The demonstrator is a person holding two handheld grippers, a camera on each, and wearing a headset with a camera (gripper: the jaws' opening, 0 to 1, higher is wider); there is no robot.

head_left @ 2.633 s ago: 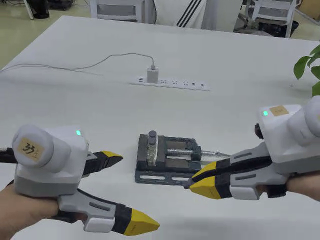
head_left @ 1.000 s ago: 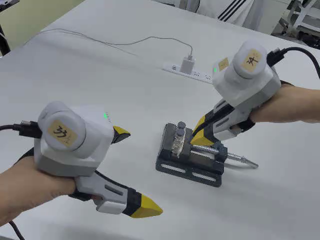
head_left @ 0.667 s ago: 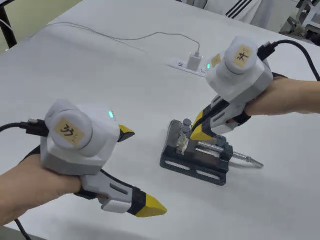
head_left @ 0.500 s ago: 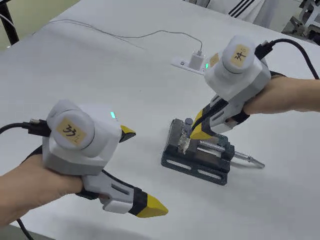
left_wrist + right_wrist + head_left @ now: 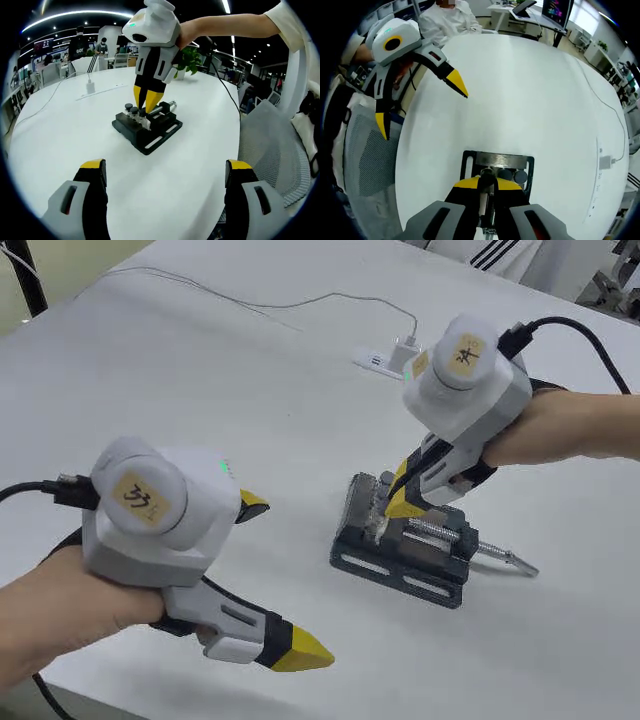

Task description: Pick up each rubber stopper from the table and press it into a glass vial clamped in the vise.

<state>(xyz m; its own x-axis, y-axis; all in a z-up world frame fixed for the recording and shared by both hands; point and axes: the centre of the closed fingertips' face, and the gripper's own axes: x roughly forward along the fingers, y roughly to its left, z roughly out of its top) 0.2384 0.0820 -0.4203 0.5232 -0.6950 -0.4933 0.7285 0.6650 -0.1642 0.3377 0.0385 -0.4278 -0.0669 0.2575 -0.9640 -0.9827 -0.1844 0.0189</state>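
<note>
A thin cable [image 5: 250,302] runs across the far left of the white table [image 5: 200,400]. Nearer, at the left, the left gripper [image 5: 277,578] hangs above the table, its jaws spread wide and holding nothing. In its own view the two yellow tips stand far apart, with bare table between them and the vise straight ahead, well apart from them.

The vise [image 5: 400,567] sits on the table right of the middle, its screw pointing right. A row of vials [image 5: 134,116] stands upright in it. Two dark stoppers [image 5: 520,176] already sit in vial mouths, side by side.

Beyond the vise lies a strip [image 5: 378,362] with a white charger plugged in.

At the right, the right gripper [image 5: 400,502] points steeply down onto the vise, with its tips at the near end of the vial row. Its jaws are clenched almost together. In its own view a small grey round top shows just at the tips, beside the two stoppers; whether the jaws pinch it I cannot tell. The vise screw runs below, between the jaws.
</note>
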